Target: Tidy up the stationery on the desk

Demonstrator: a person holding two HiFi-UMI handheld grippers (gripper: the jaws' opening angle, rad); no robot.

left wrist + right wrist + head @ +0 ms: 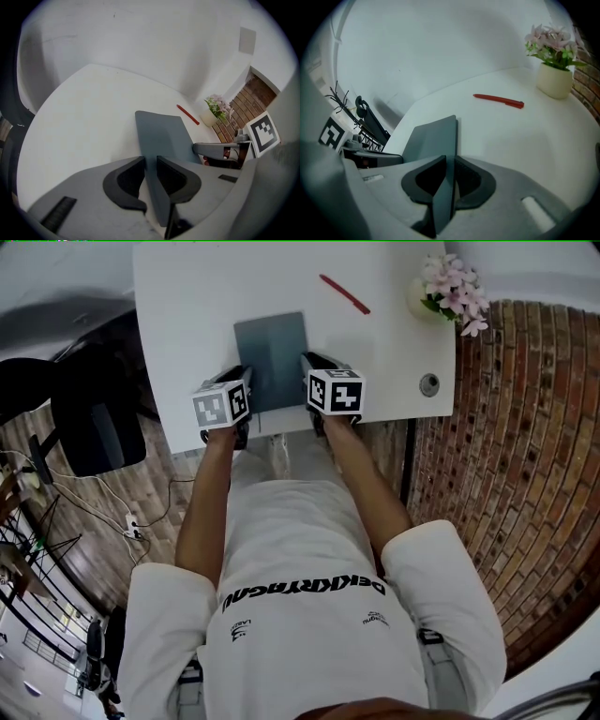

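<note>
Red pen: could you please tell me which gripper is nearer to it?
Right. The right gripper holds the grey notebook at the edge nearer the red pen; the left gripper holds the opposite edge.

Bright, even light; soft shadows; fisheye-bent, dark-vignetted edges

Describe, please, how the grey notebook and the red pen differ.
The grey notebook is broad and flat; the red pen is thin and stick-like. The notebook is clamped by the left gripper and the right gripper at the near edge of the desk; the pen lies untouched farther back. Both are plain, single-coloured stationery.
</note>
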